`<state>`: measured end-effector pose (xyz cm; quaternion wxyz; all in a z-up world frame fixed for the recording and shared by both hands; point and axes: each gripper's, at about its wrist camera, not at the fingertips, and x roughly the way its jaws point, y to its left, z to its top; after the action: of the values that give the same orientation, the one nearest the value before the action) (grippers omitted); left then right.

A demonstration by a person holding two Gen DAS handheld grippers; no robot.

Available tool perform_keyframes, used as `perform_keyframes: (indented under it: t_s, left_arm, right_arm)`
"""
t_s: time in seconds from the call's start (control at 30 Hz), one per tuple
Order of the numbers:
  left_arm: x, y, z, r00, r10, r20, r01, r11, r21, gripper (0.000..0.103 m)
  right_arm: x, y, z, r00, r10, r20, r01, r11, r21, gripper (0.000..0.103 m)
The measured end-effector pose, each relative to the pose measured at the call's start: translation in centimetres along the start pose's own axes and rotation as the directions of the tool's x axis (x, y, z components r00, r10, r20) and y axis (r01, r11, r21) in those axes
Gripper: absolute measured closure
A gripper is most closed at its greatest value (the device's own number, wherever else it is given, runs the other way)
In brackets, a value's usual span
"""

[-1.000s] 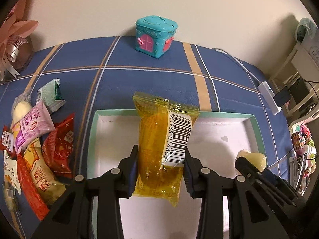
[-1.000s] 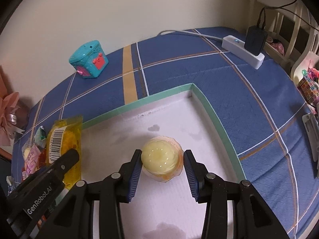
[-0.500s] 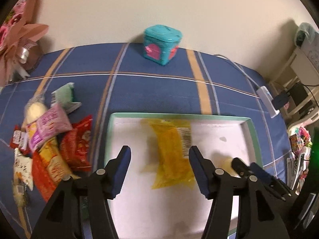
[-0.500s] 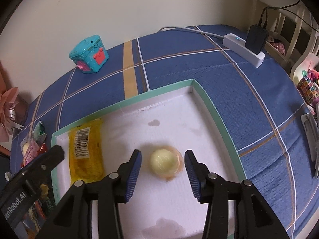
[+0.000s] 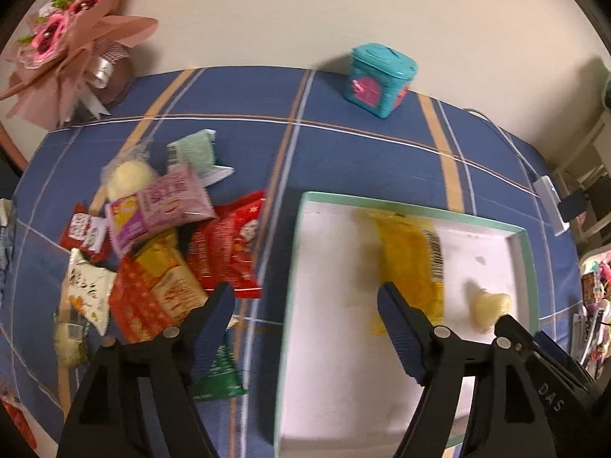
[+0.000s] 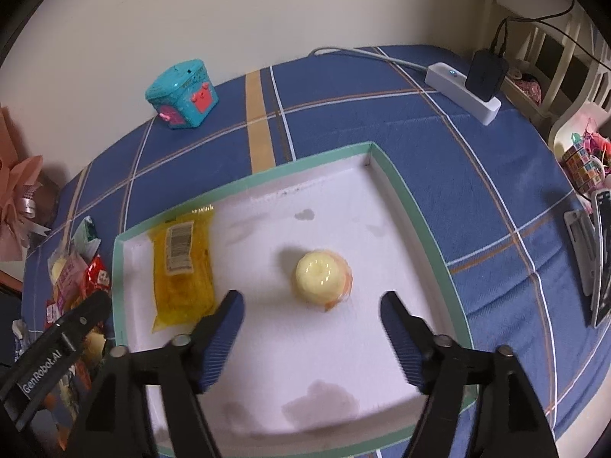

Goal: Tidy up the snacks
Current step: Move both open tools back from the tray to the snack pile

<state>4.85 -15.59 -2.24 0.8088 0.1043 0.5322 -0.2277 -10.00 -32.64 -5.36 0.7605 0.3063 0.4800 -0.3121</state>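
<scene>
Below us, the yellow packet point(image 6: 182, 271) lay flat in the white tray point(image 6: 416, 213), near its left wall, long axis running from the near side toward the far rim, barcode end farthest from us. Just beside it, apart, sat the round yellow jelly cup point(image 6: 320, 278). Our left gripper point(image 5: 305, 320) was opening with nothing between its pads; our right gripper point(image 6: 311, 322) was opening too, clear of the cup. Loose snacks point(image 5: 160, 252) lay piled left of the tray.
</scene>
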Motion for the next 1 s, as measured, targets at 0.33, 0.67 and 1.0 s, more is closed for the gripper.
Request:
perform_keyframes:
  t_s: [0.33, 0.67, 1.0]
  left_arm:
    - [-0.6, 1.4, -0.1, 0.997, 0.070, 0.018, -0.070, 0.997, -0.010, 0.012]
    - [-1.2, 3.6, -0.6, 0.997, 0.073, -0.016, -0.074, 0.997, -0.009, 0.007]
    - [-2.9, 7.5, -0.7, 0.999, 0.031, 0.026, -0.028, 0.995, -0.094, 0.001]
  right_arm:
    - [-0.3, 0.8, -0.9, 1.000, -0.005, -0.009, 0.005, 1.000, -0.031, 0.000]
    - [-1.7, 3.1, -2.0, 1.000, 0.020, -0.002, -0.020, 0.996, -0.089, 0.000]
    - [-2.7, 6.3, -3.0, 0.998, 0.069, -0.005, -0.069, 0.988, -0.135, 0.000]
